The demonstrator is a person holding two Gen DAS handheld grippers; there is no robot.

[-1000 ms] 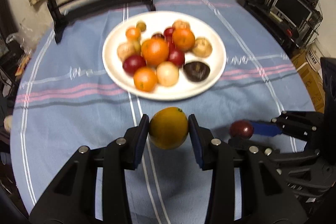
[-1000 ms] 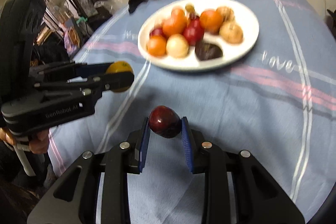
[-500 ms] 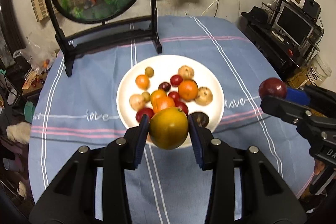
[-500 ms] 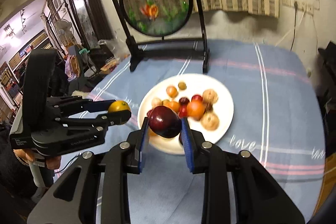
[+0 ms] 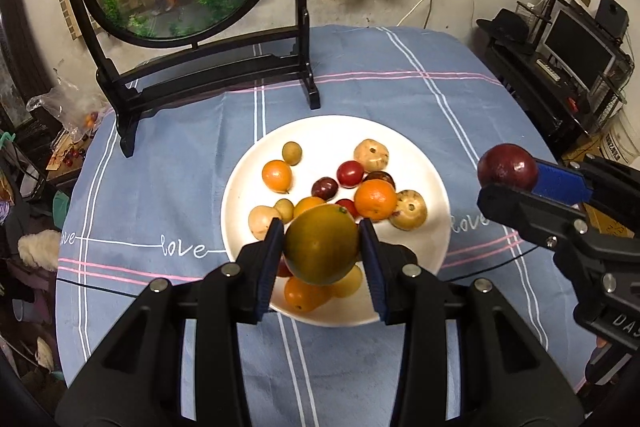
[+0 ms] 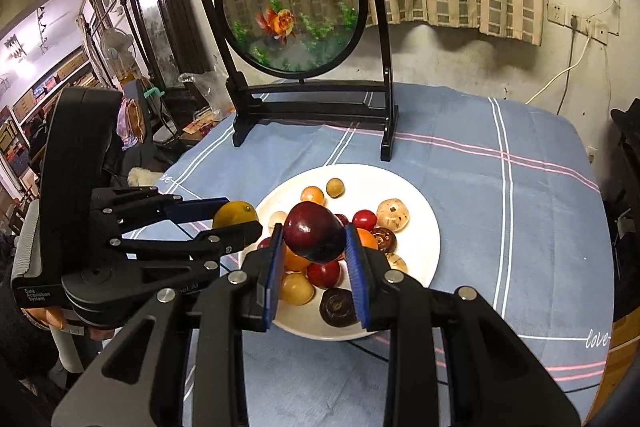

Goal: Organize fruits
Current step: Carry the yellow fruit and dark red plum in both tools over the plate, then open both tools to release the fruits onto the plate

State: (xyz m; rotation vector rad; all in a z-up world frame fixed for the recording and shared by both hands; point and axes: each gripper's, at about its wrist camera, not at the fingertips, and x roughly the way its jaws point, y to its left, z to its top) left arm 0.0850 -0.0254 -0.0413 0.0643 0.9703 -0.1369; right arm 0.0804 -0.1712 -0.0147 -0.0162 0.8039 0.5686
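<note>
Hovering above white plate (image 5: 434, 195): left gripper (image 5: 322, 249) pinching yellow-green orange (image 5: 320, 245); right gripper (image 6: 314, 243) pinching dark red plum (image 6: 314, 237).

Green-orange citrus (image 5: 322, 245) and dark red plum (image 6: 315, 237) held above white plate (image 5: 434, 187) of fruit

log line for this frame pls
left gripper: shut on yellow-green citrus | right gripper: shut on dark red plum | both above white plate
</note>
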